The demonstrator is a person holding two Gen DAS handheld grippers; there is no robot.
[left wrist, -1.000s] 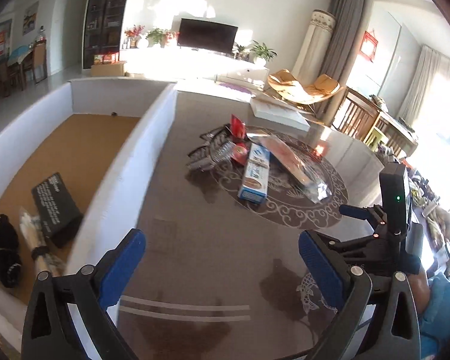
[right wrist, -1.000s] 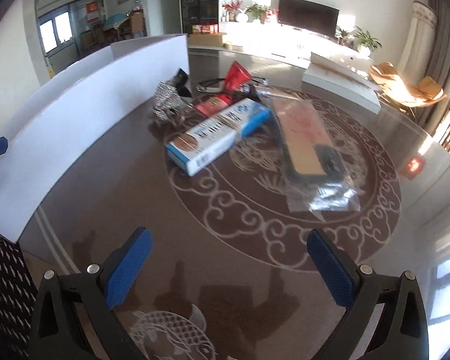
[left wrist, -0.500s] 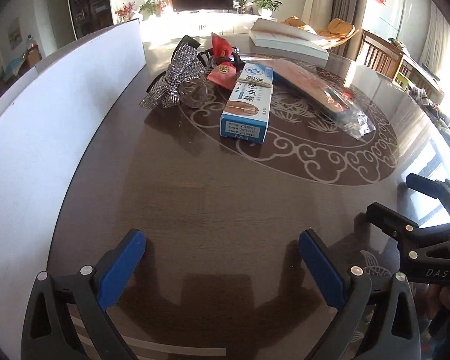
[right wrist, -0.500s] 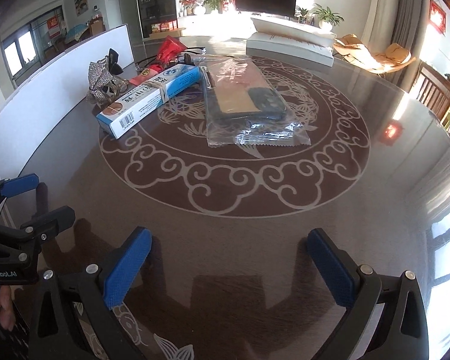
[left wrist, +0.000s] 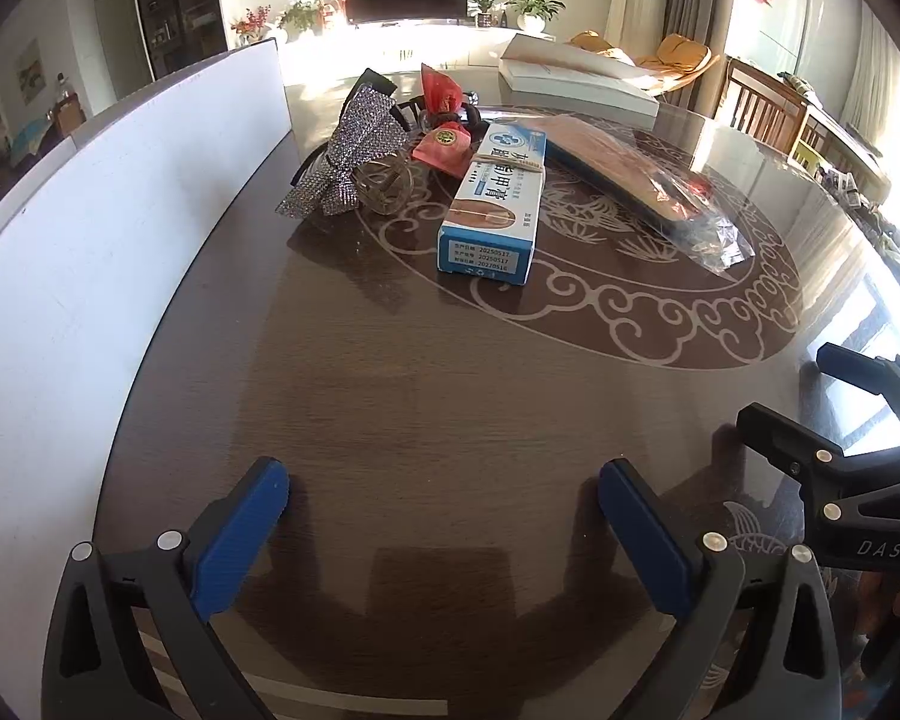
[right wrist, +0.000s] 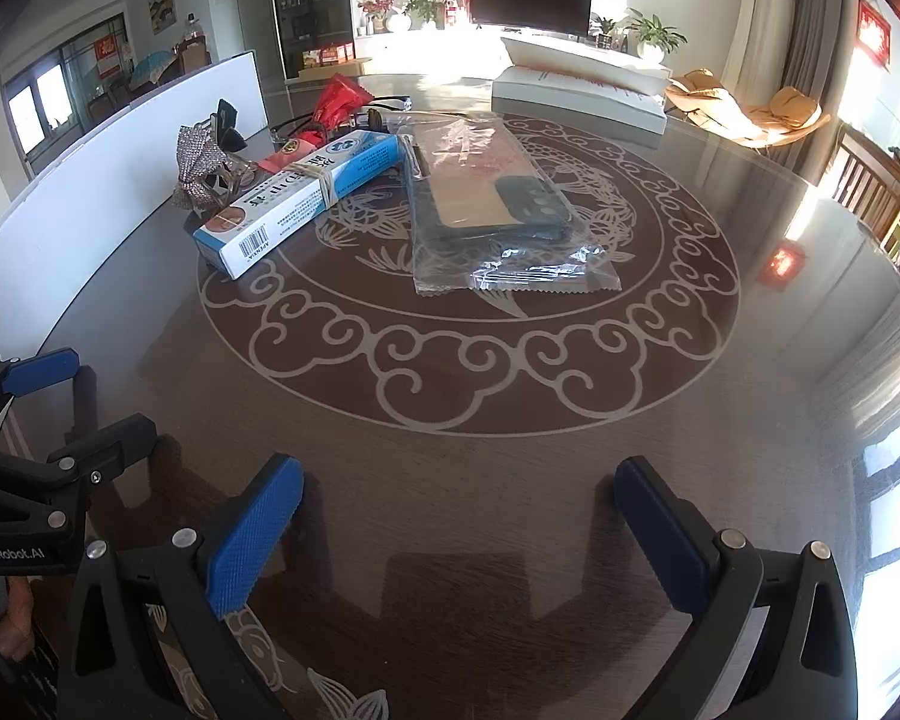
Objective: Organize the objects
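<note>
— Sunlit living room behind, and what's on the bench [left wrist: 426, 396]?

— A blue-and-white box [left wrist: 493, 204], with a bagged phone case [right wrist: 486, 192] just right of it. Left of the box lie a rhinestone bow [left wrist: 354, 144] and a red pouch [left wrist: 444, 141], bunched close. A white board [left wrist: 120, 228] stands along the bench's left edge.

— And the grippers?

— Both hover low over bare wood, well short of the pile. The left gripper [left wrist: 444, 516] has its fingers spread wide, holding nothing. The right gripper [right wrist: 459, 516] is the same: spread, empty.
</note>
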